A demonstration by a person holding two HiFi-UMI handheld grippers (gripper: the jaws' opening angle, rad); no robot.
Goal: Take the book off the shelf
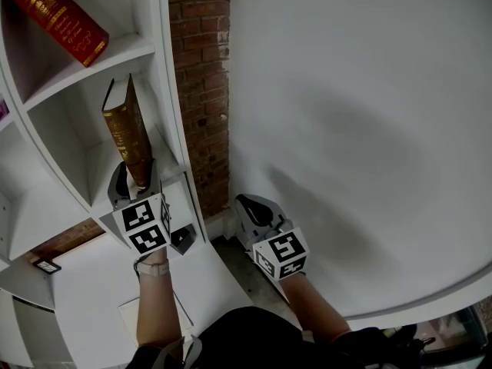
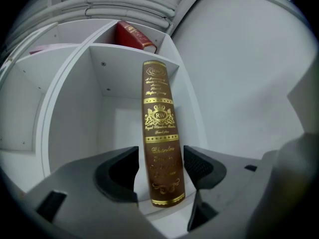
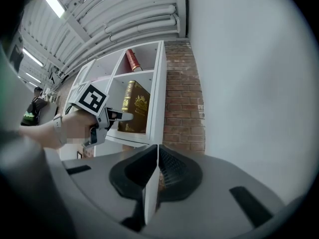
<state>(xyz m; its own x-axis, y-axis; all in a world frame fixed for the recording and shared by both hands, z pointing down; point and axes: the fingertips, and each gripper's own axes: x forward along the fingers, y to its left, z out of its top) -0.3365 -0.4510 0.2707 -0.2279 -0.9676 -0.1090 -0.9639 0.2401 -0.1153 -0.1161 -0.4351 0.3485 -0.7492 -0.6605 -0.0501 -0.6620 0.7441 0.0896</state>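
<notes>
While the brown book [image 1: 127, 133] stood on end in a box of the white shelf [image 1: 165, 91], at the left of the head view, the left gripper [image 1: 137, 177] was at its bottom end with its jaws wide apart. The book's spine sat between the jaws, but the pads did not squeeze it. A gap showed beside the left pad.

Only the left gripper view showed the spine up close. It had the gold letters "RW" in a crest with a crown on top. The other gold lines were too small or blurry to read. A red book [image 1: 58, 14] lay tilted in the box above, at the upper left of the head view, and its gold writing could not be read either.

Lower in the middle of the head view, the right gripper [image 1: 250, 210] was held away from the shelf, near the brick wall [image 1: 201, 68]. Its own view showed its jaws pressed together with nothing in them. That view also showed the brown book's front cover with a gold picture on it.
</notes>
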